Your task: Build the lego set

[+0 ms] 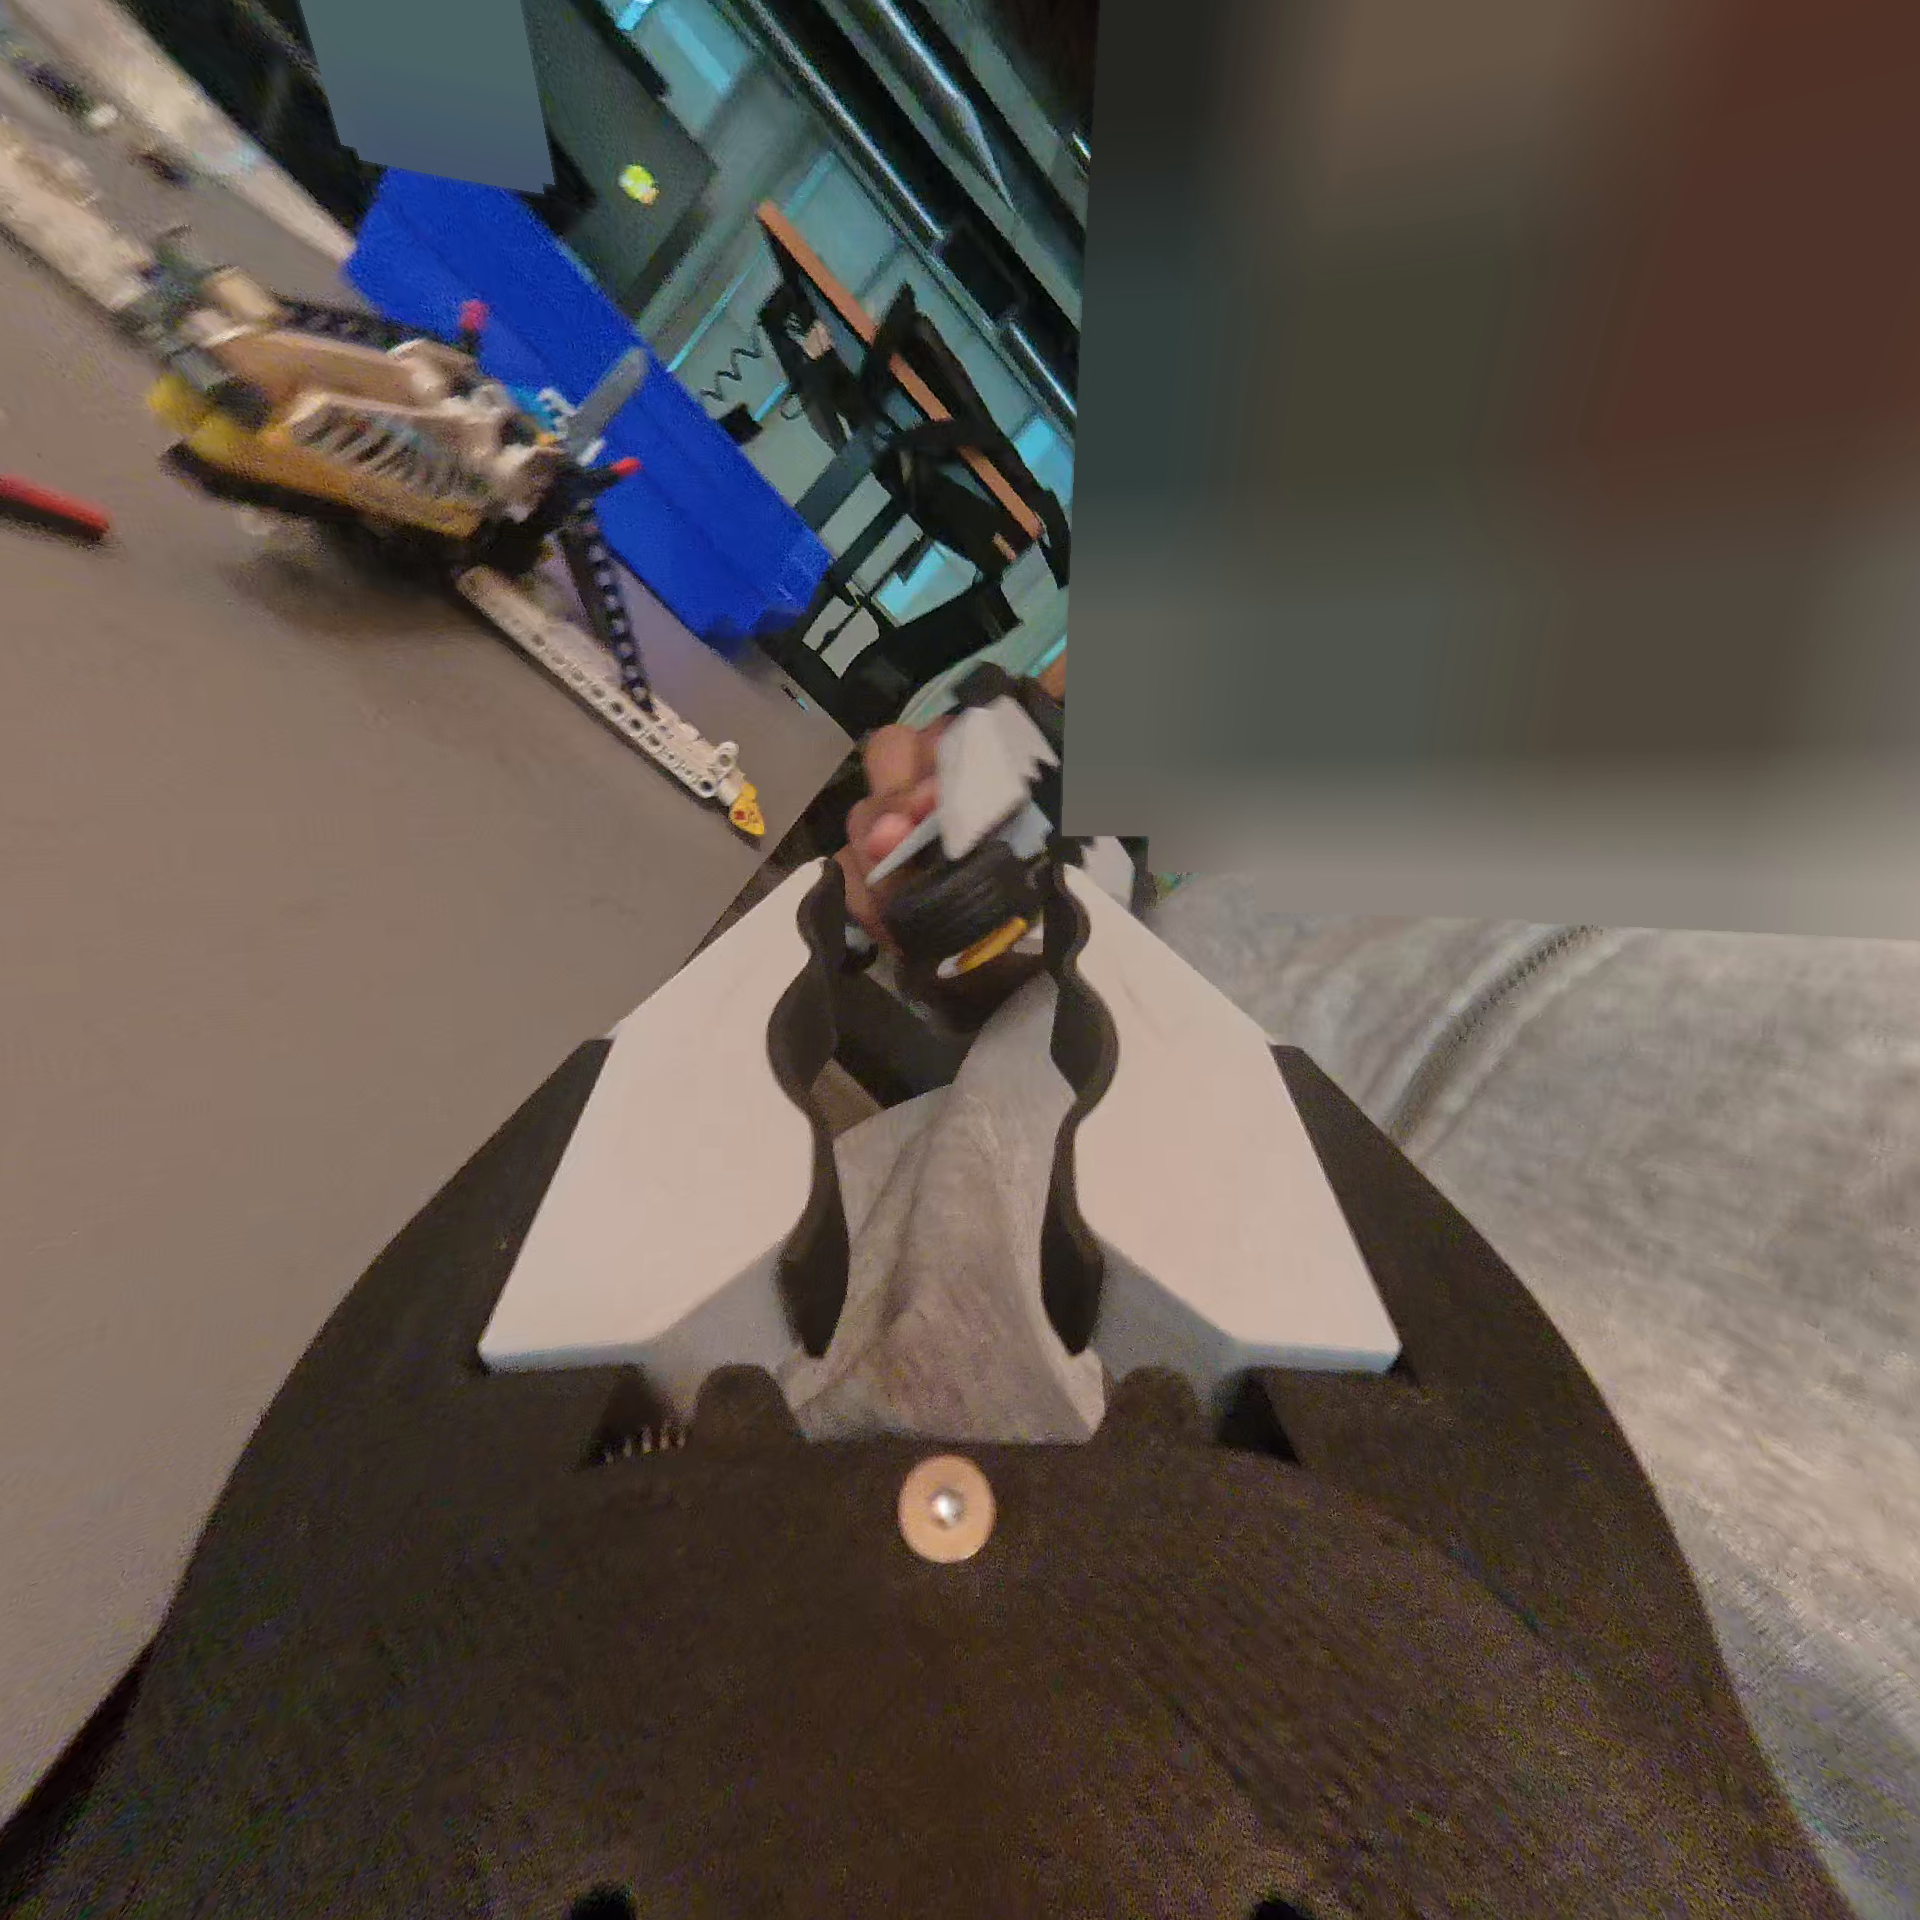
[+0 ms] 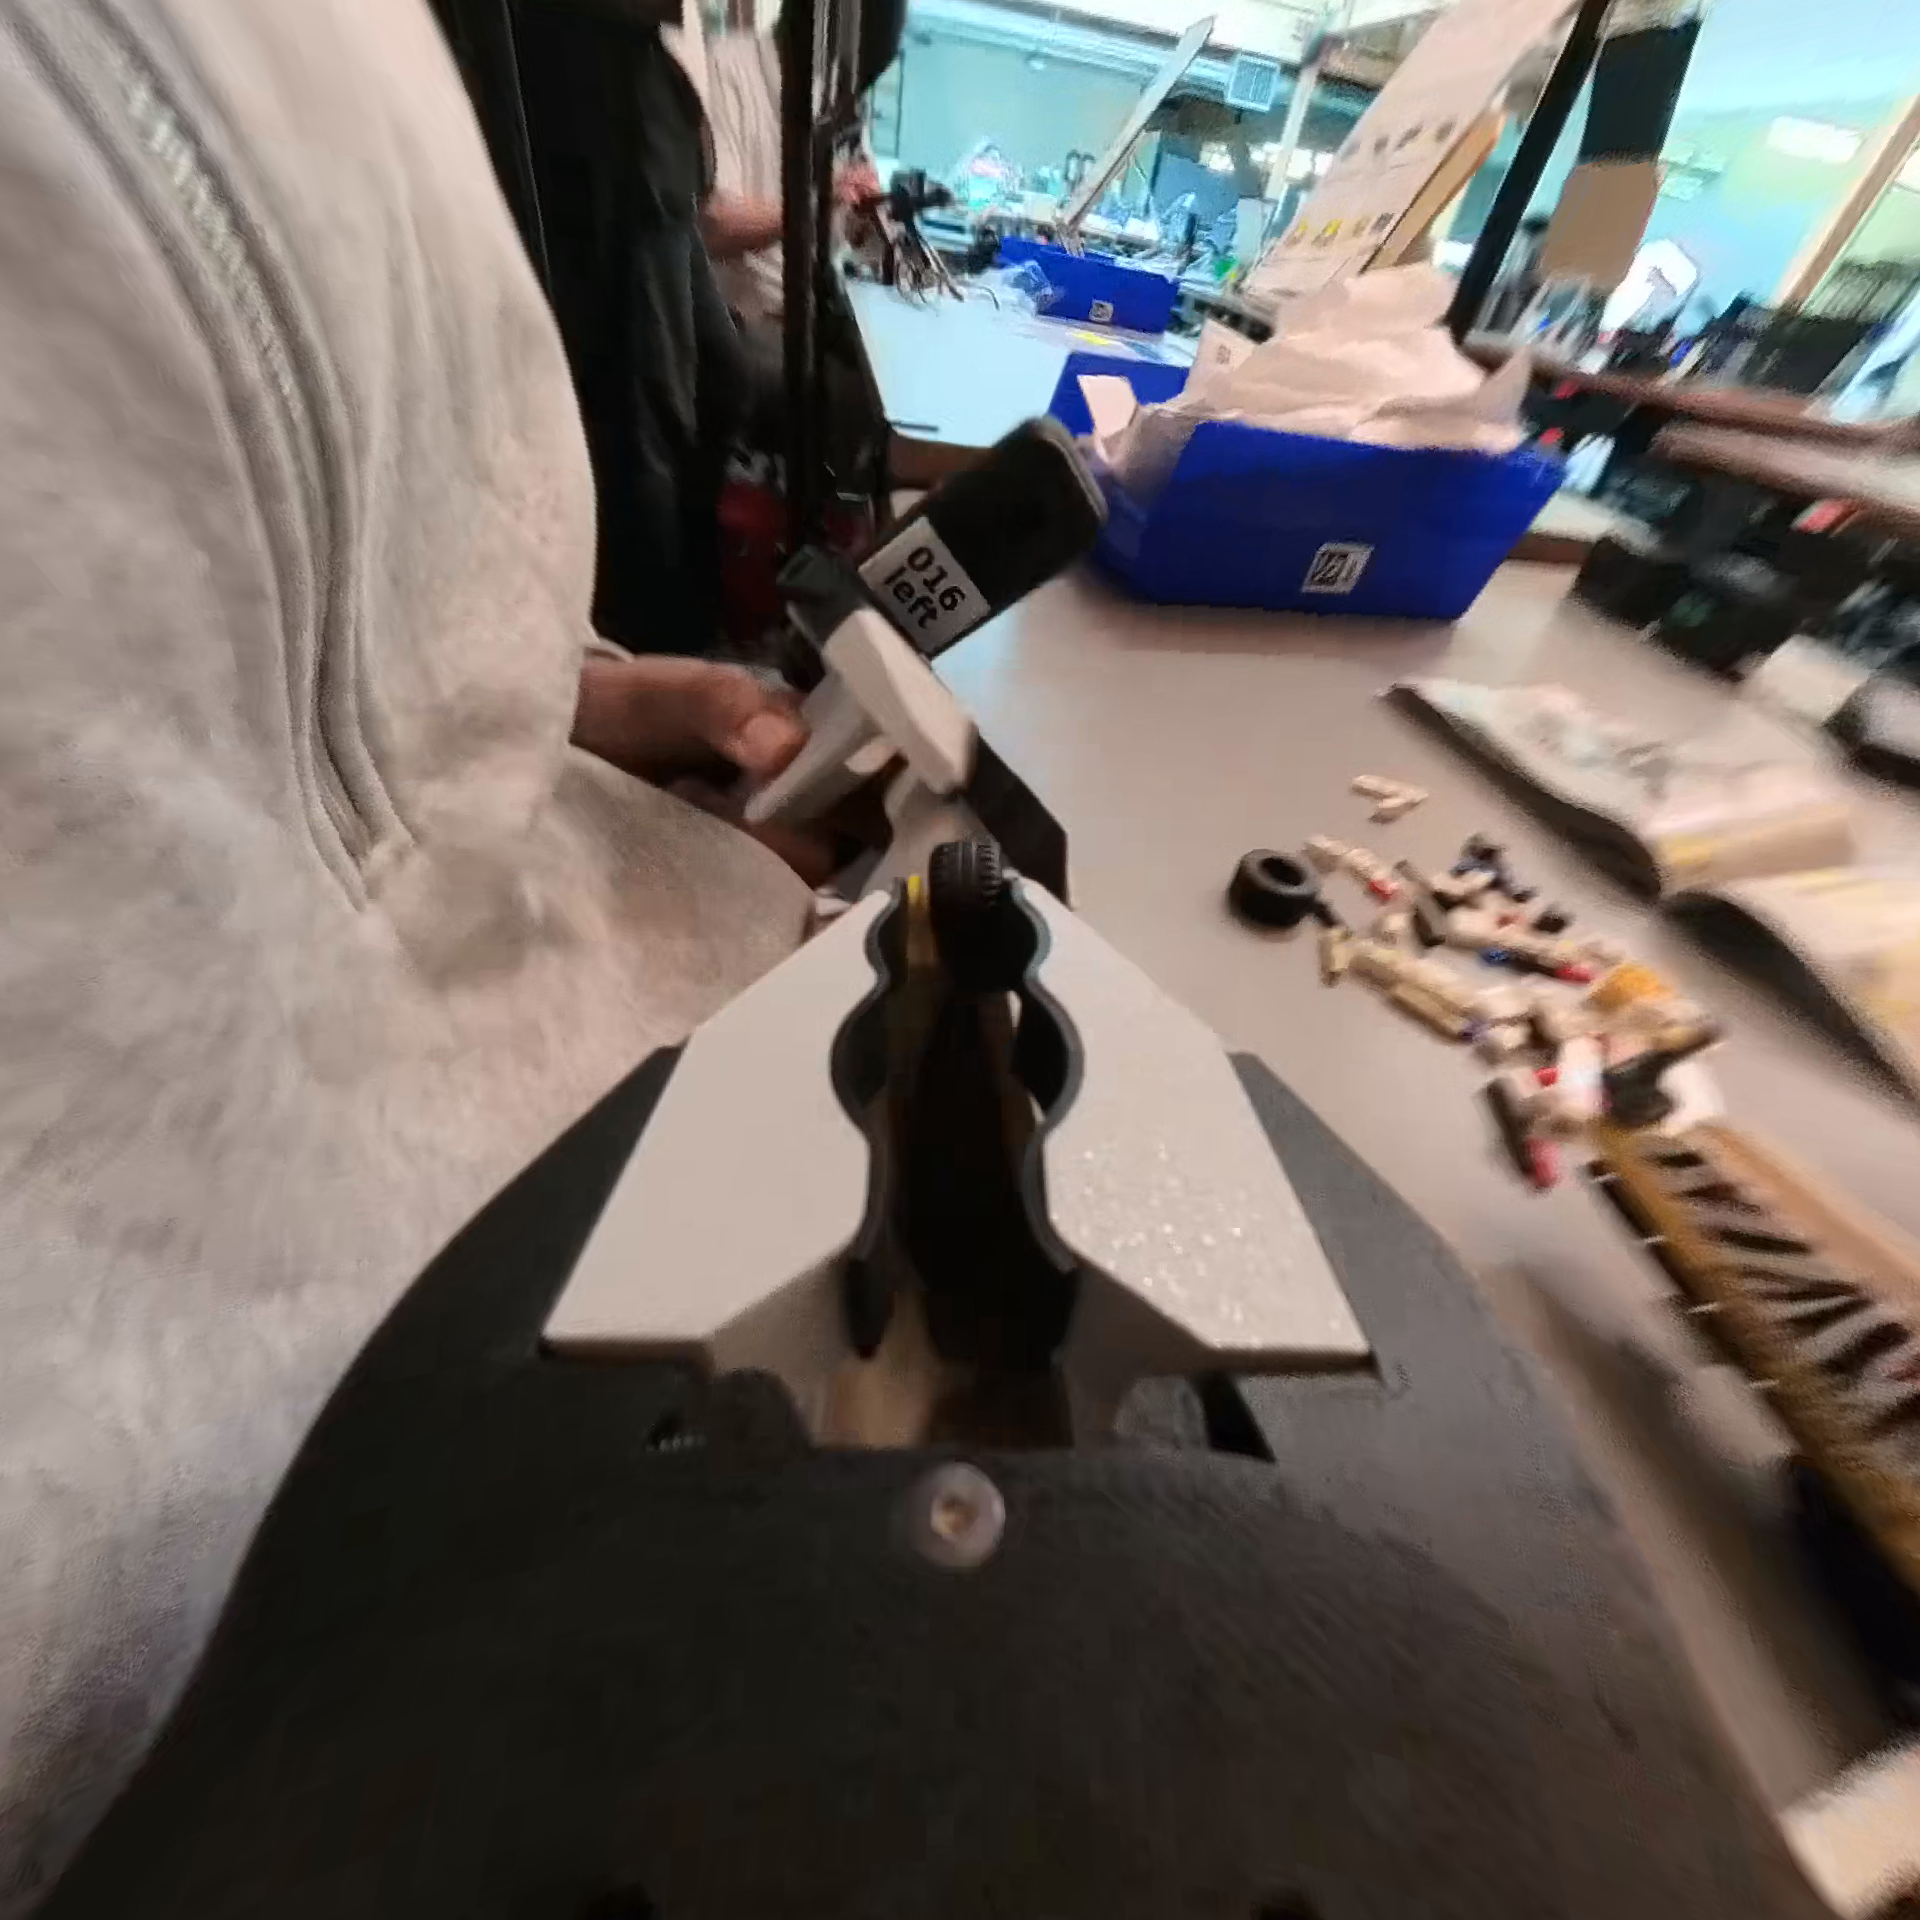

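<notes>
Clamping black lego wheel [image 2: 966, 883] between right gripper [image 2: 951, 935] fingers; left gripper [image 1: 940, 914] standing apart around it. Risk: loose pinch letting wheel be dropping off table edge.

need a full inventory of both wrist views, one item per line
wheel: 1, black tyre with yellow hub, at right gripper's fingertips
loose tyre: 1, black, on table beside the parts pile
parts pile: many, tan, black, red, blue, on table right of the grippers
model: 1, yellow, grey and black, far on table
beam: 1, light grey, in front of model
chain: 1, dark blue, across the beam
bin: 1, blue, paper inside, back of table
table: 1, grey
person's hoodie: 1, light grey, beside table
left gripper: 1, grey fingers, open
right gripper: 1, grey fingers, shut on wheel
</notes>
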Demonstrator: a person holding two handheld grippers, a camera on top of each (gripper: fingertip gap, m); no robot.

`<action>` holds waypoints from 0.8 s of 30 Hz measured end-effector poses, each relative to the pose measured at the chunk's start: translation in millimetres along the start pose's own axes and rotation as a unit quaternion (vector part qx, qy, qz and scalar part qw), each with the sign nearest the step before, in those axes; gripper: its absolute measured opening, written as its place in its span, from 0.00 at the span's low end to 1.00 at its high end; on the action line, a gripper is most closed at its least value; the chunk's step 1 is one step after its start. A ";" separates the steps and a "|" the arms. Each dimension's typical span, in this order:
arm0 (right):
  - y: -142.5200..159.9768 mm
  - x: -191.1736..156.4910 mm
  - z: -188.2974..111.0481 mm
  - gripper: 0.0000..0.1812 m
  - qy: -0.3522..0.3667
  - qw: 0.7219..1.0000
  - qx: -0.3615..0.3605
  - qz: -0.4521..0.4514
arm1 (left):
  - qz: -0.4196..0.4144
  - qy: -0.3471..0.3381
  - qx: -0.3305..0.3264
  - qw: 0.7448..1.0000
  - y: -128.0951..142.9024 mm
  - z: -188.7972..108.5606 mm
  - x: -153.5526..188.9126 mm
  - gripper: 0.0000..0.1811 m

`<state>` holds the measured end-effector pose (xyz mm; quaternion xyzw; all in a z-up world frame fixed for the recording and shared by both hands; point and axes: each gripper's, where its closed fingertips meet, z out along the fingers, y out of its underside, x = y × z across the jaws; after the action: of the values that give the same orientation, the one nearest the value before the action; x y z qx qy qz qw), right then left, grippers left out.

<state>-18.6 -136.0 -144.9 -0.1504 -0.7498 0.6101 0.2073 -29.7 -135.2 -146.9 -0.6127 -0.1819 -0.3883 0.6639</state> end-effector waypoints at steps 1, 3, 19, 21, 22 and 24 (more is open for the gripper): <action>-2.4 0.0 -1.4 0.09 0.011 0.999 -0.005 -0.046 | -0.038 -0.007 0.008 0.999 -2.3 -2.6 -6.3 0.21; -8.5 -0.5 -2.6 0.09 0.035 0.990 -0.008 -0.138 | -0.116 0.014 0.008 0.993 -1.7 -3.3 -9.0 0.21; -16.9 -5.2 1.1 0.10 0.062 0.911 -0.052 -0.405 | -0.279 0.163 -0.012 0.946 0.6 12.3 23.7 0.18; -18.4 -6.7 0.9 0.10 0.056 0.907 -0.049 -0.415 | -0.283 0.165 -0.014 0.945 0.4 12.5 24.4 0.17; -18.5 -7.2 0.9 0.10 0.053 0.904 -0.050 -0.420 | -0.283 0.164 -0.015 0.945 0.7 12.7 24.3 0.17; -16.2 -7.1 0.9 0.10 0.048 0.901 -0.056 -0.428 | -0.287 0.154 -0.016 0.945 0.6 12.9 22.3 0.16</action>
<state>-12.4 -143.5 -130.1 0.1445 -0.7637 0.4120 0.4754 -12.2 -129.4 -128.9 -0.4775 -0.2392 -0.6552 0.5344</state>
